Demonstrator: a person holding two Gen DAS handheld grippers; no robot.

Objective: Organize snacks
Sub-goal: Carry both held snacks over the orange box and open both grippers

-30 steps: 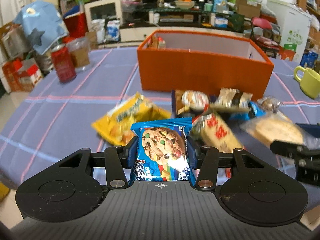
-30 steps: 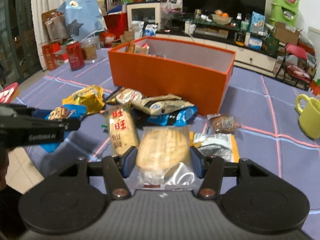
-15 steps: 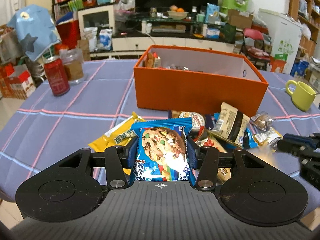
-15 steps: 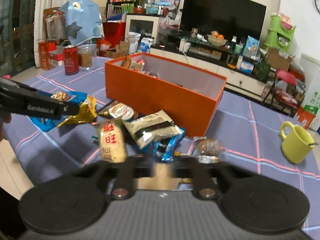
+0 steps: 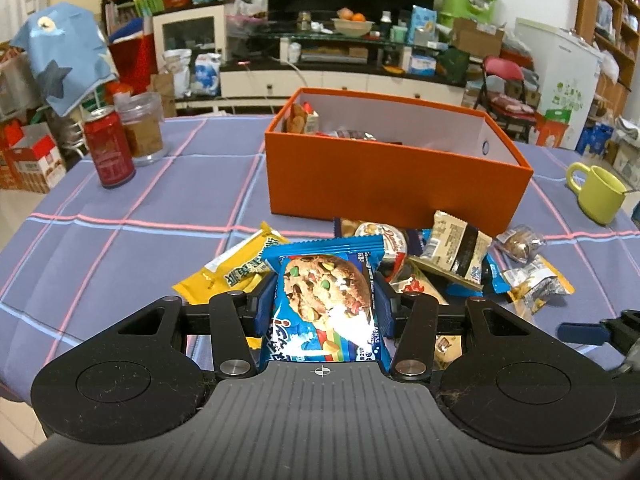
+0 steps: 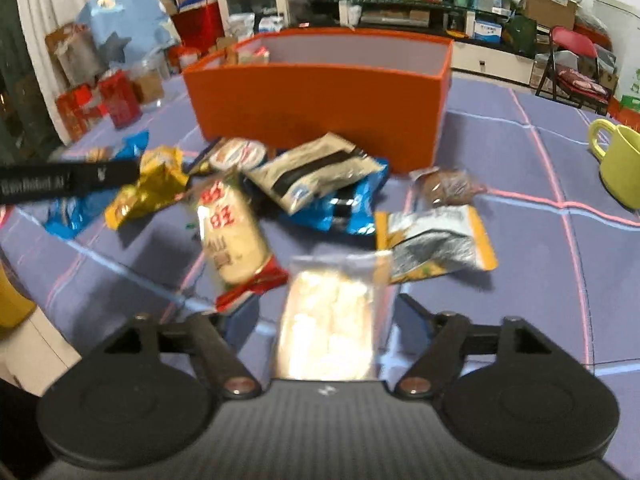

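Your left gripper (image 5: 323,300) has its jaws clamped on the blue cookie packet (image 5: 325,300), pinched across the middle so it stands upright and lifts clear of the pile for the trip to the orange box (image 5: 394,172) at 12 o'clock.

Your right gripper (image 6: 326,320) has jaws that have just been opening; they now stand wide on either side of the clear cracker packet (image 6: 328,320), not pressing it. I judge you are lining up a fresh grasp.

Outward, the loose snacks lie on the worktop (image 6: 520,200) just before the box: a red-lettered rice cracker (image 6: 232,232) at 11 o'clock and a yellow-edged pouch (image 6: 436,240) at 1 o'clock.
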